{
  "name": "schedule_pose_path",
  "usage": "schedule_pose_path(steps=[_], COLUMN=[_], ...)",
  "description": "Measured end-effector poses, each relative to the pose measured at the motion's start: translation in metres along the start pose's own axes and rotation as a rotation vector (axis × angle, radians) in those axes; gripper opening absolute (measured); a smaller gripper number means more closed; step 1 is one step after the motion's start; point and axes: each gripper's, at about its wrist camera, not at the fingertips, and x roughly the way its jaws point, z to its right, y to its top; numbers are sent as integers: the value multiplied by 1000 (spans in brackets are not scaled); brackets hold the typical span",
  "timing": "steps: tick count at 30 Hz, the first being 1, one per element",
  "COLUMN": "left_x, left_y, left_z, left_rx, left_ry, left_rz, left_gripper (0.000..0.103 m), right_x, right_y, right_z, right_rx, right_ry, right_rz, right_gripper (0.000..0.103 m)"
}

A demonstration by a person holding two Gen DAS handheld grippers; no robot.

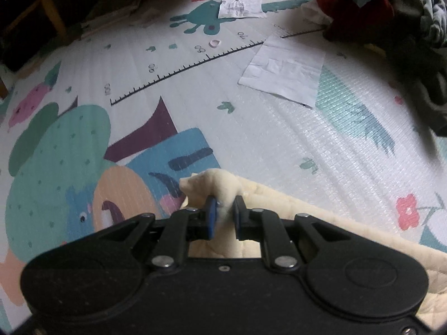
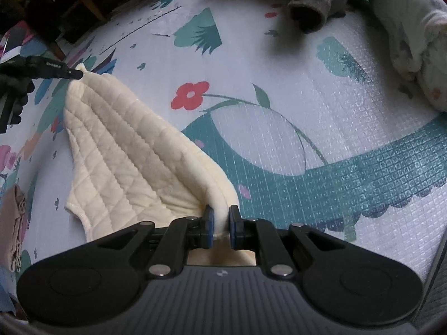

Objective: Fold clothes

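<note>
Two corners of one cream quilted garment [image 2: 123, 150] are pinched, one by each tool. The left hand-held gripper [image 1: 225, 215] is clamped on a bunched corner of the fabric, its blue pads [image 1: 211, 217] pressed into the cloth just above a printed play mat [image 1: 279, 139]. The right hand-held gripper [image 2: 221, 224] is closed on a folded edge of the same garment, which stretches between the two and drapes onto the mat. Two sheets of paper [image 1: 285, 69] lie farther off, near a heap of dark clothes [image 1: 391, 19].
</note>
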Motion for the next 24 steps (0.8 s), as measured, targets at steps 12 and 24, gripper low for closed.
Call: schedule_pose_path(steps=[12,24], left_x=[34,11], left_y=[5,-3], left_z=[21,-33], left_rx=[66,-16], left_ry=[64,40], left_rz=[-27,37], left_gripper=[13,33], right_x=[2,-1], right_y=[-1,-2], right_z=[-1,4], right_rx=[-20,-3], right_ry=[-11,-39], right_rz=[-18,-27], right_gripper=[15,25])
